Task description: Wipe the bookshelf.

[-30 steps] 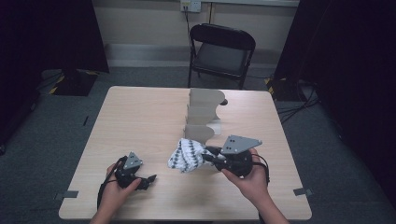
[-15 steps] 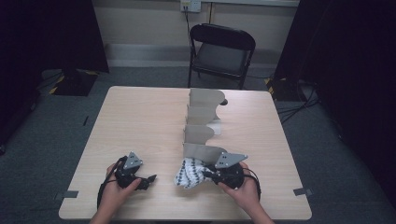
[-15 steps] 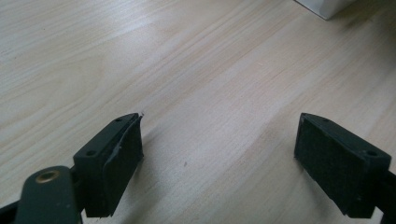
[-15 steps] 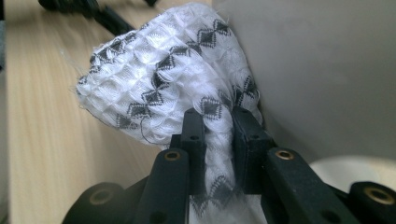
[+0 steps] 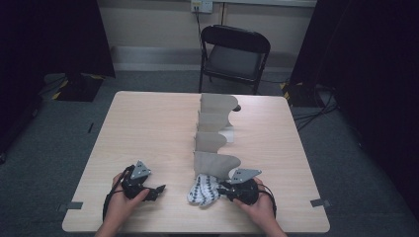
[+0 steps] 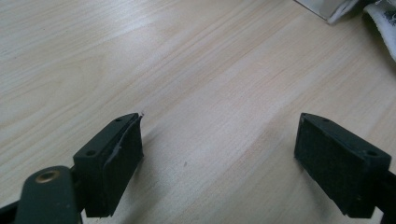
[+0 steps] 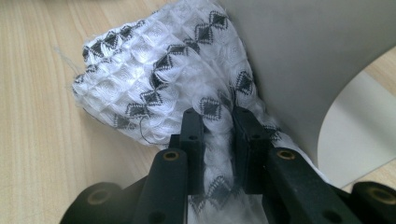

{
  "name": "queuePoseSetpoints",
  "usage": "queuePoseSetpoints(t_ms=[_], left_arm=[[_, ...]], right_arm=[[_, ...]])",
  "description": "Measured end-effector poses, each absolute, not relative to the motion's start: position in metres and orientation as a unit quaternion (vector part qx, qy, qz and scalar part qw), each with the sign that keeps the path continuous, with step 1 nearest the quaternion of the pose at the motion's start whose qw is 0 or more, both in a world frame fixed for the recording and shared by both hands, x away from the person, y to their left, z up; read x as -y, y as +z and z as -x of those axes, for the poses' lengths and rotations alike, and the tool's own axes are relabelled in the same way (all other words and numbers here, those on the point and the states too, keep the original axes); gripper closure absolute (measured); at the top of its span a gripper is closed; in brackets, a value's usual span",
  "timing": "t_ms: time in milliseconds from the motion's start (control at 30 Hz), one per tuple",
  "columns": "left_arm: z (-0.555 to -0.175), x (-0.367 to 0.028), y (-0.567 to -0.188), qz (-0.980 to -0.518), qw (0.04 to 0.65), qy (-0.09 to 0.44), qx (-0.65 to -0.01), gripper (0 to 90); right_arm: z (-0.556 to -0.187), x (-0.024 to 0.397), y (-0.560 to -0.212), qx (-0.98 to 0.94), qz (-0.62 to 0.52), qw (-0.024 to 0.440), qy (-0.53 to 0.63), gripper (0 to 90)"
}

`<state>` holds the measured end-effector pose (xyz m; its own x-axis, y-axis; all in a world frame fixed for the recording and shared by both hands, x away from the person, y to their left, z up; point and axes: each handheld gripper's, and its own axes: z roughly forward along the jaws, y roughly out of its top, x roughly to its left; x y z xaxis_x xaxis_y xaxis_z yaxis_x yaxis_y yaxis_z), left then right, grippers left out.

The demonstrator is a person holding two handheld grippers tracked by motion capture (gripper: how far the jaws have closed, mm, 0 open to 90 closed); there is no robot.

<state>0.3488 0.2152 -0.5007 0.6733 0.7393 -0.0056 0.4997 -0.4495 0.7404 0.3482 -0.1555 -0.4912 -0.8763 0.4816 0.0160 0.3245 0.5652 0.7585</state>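
A white cloth with black diamond patterns (image 5: 203, 189) (image 7: 159, 88) lies bunched on the wooden table (image 5: 148, 128) near its front edge, right beside the nearest grey divider panel (image 5: 216, 165) (image 7: 303, 60). My right gripper (image 5: 223, 189) (image 7: 218, 122) is shut on the cloth, with a fold pinched between its black jaws. My left gripper (image 5: 157, 189) (image 6: 219, 149) rests low over bare table at the front left, jaws wide apart and nothing between them. The cloth's edge (image 6: 384, 18) shows at the top right of the left gripper view.
A row of several upright grey divider panels (image 5: 212, 121) runs from the table's middle toward its far edge. A black folding chair (image 5: 233, 54) stands behind the table. Bare wood spreads across the left half of the table.
My right gripper has come down with the cloth from above the table to the tabletop near the front edge. The left gripper has stayed in place.
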Motion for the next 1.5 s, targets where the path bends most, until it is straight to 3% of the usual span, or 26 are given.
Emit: queuePoseSetpoints(t_ms=[600,1167,1300,1500], left_arm=[[-0.349,-0.215,-0.501,-0.836,0.371,0.162,-0.371,15.2],[-0.349,-0.215,-0.501,-0.835,0.372,0.161,-0.371,15.1],[-0.349,-0.215,-0.501,-0.835,0.372,0.161,-0.372,15.1],[-0.349,-0.215,-0.501,-0.837,0.37,0.161,-0.37,15.1]], right_arm=[[-0.342,0.159,-0.471,-0.877,-0.22,0.091,0.417,75.4],[-0.344,0.148,-0.355,-0.852,-0.173,0.136,0.475,75.4],[-0.346,0.151,-0.373,-0.856,-0.176,0.127,0.469,75.4],[-0.348,0.168,-0.43,-0.871,-0.203,0.105,0.436,75.3]])
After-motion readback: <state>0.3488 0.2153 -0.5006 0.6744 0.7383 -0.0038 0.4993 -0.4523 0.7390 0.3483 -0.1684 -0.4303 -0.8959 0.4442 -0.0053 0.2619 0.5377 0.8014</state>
